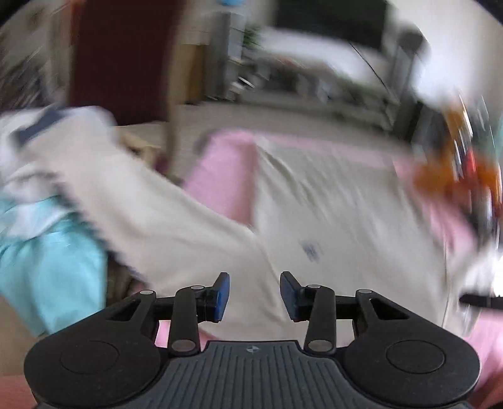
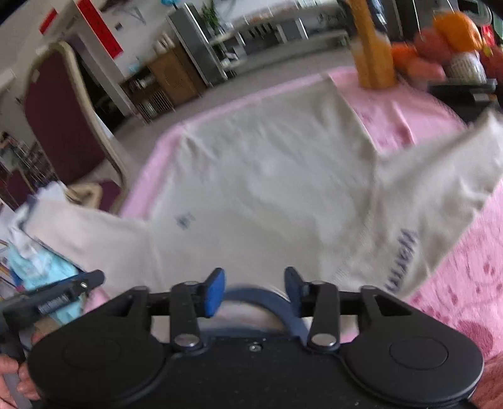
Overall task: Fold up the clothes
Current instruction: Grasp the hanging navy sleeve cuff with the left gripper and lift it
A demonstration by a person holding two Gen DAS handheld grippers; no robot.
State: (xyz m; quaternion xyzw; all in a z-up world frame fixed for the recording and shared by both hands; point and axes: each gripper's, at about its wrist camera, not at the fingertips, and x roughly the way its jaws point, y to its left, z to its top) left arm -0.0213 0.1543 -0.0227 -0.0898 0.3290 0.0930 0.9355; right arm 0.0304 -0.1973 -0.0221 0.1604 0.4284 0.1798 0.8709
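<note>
Cream T-shirt (image 2: 267, 176) lies spread flat on pink tablecloth (image 2: 456, 267), navy collar toward the camera, one sleeve hanging off the table's left edge over a light-blue garment (image 1: 47, 267). Left gripper (image 1: 254, 295) hovers above shirt's near part, jaws apart, nothing held. Right gripper (image 2: 254, 291) sits above collar, jaws apart, empty. Maroon chair (image 2: 59, 126) stands beside table; oranges (image 2: 456, 28) at far corner. Left view heavily blurred.

Shirt (image 2: 267, 176): matt off-white knit cloth, soft, lightly creased. Bench (image 2: 465, 251) cover: pink patterned cloth, matt. Fingers (image 1: 222, 295): blue pads on matt black plastic, metal rivets.
</note>
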